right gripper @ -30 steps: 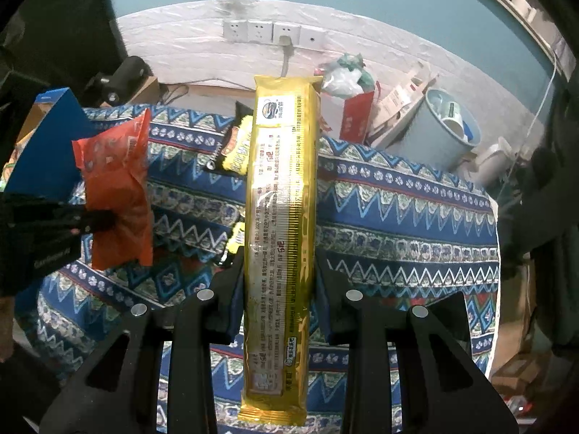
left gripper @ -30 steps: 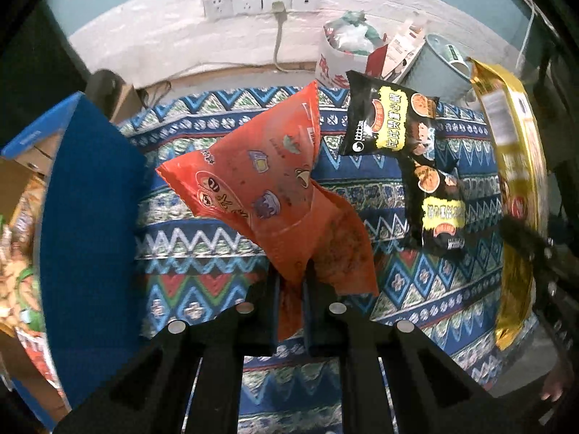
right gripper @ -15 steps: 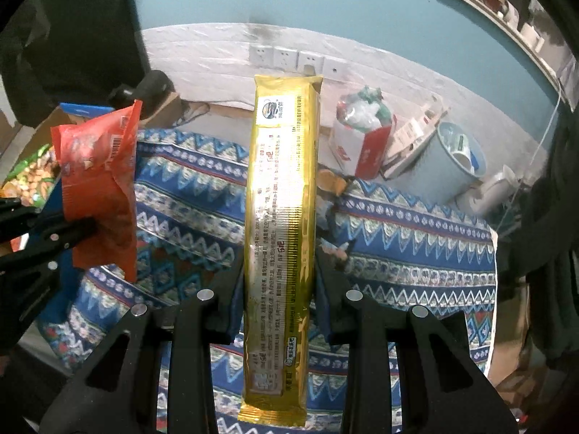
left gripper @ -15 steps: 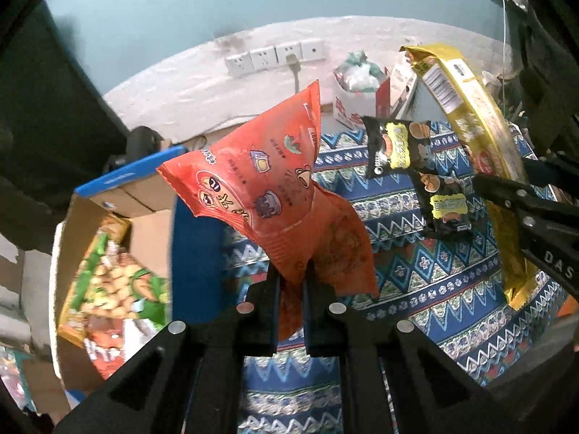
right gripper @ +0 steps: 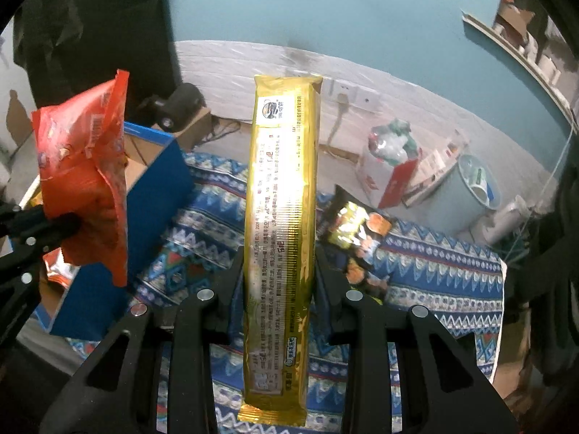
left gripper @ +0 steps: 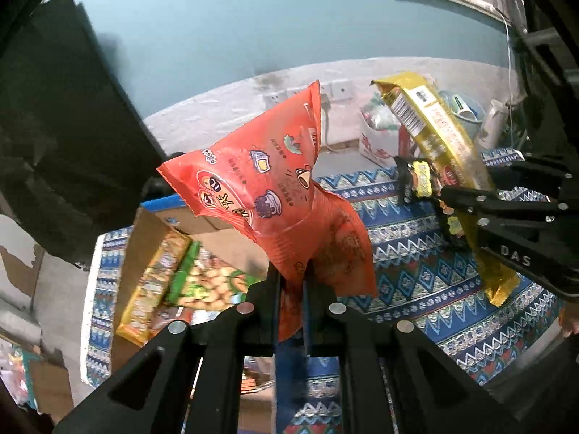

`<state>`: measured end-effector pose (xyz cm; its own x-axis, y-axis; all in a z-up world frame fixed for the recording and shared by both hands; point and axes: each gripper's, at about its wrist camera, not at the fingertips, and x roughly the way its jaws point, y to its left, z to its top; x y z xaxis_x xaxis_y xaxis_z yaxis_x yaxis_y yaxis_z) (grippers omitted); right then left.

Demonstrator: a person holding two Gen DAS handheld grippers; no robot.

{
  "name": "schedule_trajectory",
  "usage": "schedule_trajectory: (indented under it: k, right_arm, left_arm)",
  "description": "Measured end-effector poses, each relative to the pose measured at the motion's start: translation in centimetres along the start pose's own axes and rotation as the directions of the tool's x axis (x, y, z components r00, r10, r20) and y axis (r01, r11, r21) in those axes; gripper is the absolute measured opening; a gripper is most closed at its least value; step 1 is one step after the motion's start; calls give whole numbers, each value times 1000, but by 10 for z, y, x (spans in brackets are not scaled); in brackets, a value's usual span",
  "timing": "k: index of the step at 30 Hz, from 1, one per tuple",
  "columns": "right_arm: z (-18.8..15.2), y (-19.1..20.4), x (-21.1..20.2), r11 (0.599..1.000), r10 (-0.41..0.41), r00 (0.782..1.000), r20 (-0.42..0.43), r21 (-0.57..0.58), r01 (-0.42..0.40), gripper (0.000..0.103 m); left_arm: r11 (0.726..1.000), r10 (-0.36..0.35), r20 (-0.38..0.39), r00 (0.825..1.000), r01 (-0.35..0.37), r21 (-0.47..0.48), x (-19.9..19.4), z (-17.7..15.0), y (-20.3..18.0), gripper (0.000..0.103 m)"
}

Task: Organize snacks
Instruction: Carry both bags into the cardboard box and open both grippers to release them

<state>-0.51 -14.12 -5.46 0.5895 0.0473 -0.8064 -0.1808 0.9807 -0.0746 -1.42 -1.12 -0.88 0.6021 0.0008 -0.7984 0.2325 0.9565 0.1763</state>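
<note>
At the left edge of the patterned tablecloth [left gripper: 409,238] stands an open cardboard box [left gripper: 144,231] with a blue outer wall [right gripper: 159,195]. Several snack packs [left gripper: 181,278] lie inside it, among them a long yellow-orange pack and a green pack with a nut print.

The left gripper [left gripper: 292,282] is fully closed on the lower end of the orange snack bag [left gripper: 267,188]. The bag is clear of the cloth and stands up from the jaws, tilted, above the box's near right corner. In the right wrist view the same bag [right gripper: 83,177] hangs at the left, in front of the blue wall, with the left gripper's fingers [right gripper: 54,224] clamped across it.

The right gripper [right gripper: 278,264] is closed on the long gold biscuit pack [right gripper: 280,217]. The jaws hold it by its two long sides at about mid-length, and the pack points straight ahead, above the middle of the cloth. In the left wrist view this pack [left gripper: 438,137] slants at the right, held by the right gripper [left gripper: 466,202].

A black snack packet [right gripper: 354,231] lies flat on the cloth near its far edge, just right of the gold pack. Beyond the cloth, on the floor by the wall, stand a white paper bag [right gripper: 383,170] and a pale bucket [right gripper: 470,191].
</note>
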Motion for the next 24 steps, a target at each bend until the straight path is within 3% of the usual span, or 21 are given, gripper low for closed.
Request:
schedule_trajectory:
  k: [13,24]
  right_arm:
    - [43,79,5,994,82,996,21,-74,-81,31]
    - [67,132,16,982,138,990,3,-129,-136,31]
  left_arm:
    - [995,28,46,999,-23,-96,-21,-17,64,10]
    - [981,77,27,997,-70,-182,-17,-34,117,10]
